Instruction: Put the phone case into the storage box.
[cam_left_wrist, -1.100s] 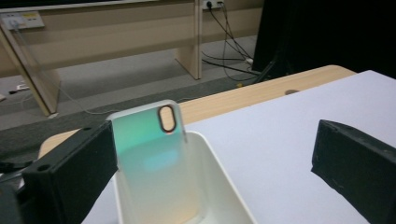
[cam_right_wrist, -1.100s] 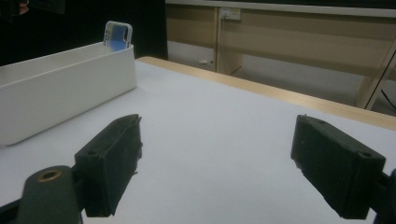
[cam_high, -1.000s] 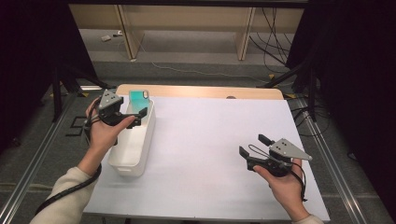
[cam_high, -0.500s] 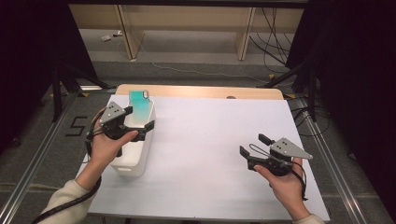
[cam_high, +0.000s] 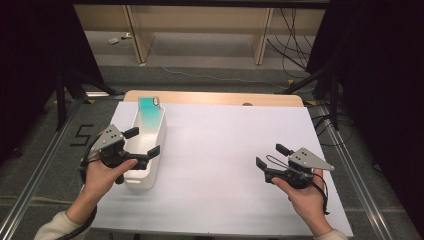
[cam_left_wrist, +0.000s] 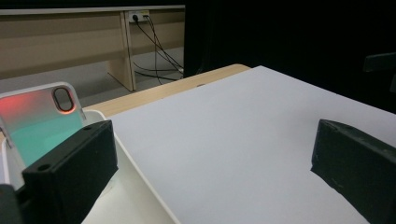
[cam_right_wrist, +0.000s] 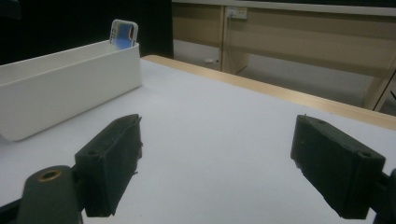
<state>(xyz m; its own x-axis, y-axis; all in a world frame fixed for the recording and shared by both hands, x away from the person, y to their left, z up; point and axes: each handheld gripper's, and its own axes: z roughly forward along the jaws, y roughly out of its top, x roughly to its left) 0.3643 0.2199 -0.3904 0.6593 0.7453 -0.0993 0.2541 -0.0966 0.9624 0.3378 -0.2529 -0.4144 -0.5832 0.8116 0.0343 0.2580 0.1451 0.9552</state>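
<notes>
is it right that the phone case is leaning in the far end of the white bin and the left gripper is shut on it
Not quite. The phone case does lean in the far end of the white bin, but the left gripper is open, its jaws apart over the bin's near end, clear of the case. The high view shows it.

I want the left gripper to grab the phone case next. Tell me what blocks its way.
Nothing visible blocks it. The left gripper hovers open over the white bin's near end; the phone case leans at the far end, with bare bin floor between.

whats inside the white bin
A teal phone case leans upright at the far end of the white bin. The left gripper covers part of the bin's near floor.
</notes>
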